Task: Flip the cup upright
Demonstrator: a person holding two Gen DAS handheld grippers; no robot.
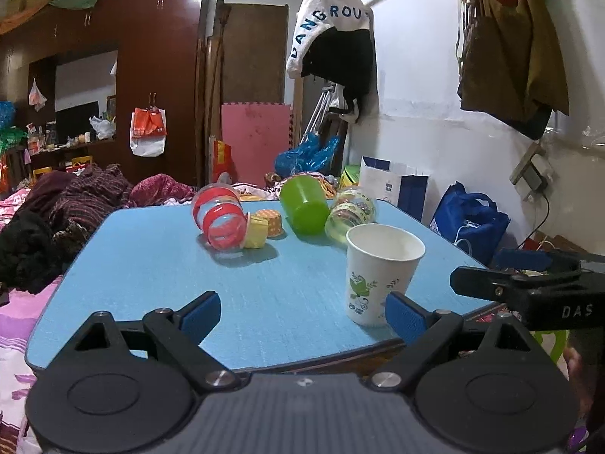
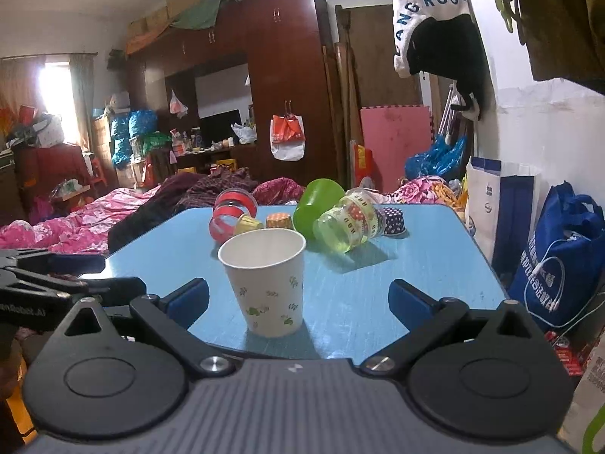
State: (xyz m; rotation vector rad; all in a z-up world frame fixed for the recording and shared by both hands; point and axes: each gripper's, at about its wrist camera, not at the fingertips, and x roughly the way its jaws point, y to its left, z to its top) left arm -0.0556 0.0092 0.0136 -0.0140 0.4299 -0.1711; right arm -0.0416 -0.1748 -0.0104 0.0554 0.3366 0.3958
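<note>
A white paper cup with green leaf print [image 1: 380, 274] stands upright near the front edge of the blue table [image 1: 151, 265]; it also shows in the right wrist view [image 2: 266, 282]. My left gripper [image 1: 302, 314] is open and empty, with the cup just beyond its right finger. My right gripper [image 2: 298, 300] is open and empty, with the cup in front of the gap, nearer its left finger. The right gripper shows at the right edge of the left wrist view [image 1: 529, 283]. The left gripper shows at the left edge of the right wrist view [image 2: 56, 283].
At the table's far side lie a red-striped clear cup [image 2: 230, 215], a green cup [image 2: 315, 204], a yellow-green patterned clear cup [image 2: 348, 227] and small paper cupcake liners [image 2: 278, 221]. A bed with pink bedding [image 2: 75, 223] is left, bags [image 2: 559, 265] right.
</note>
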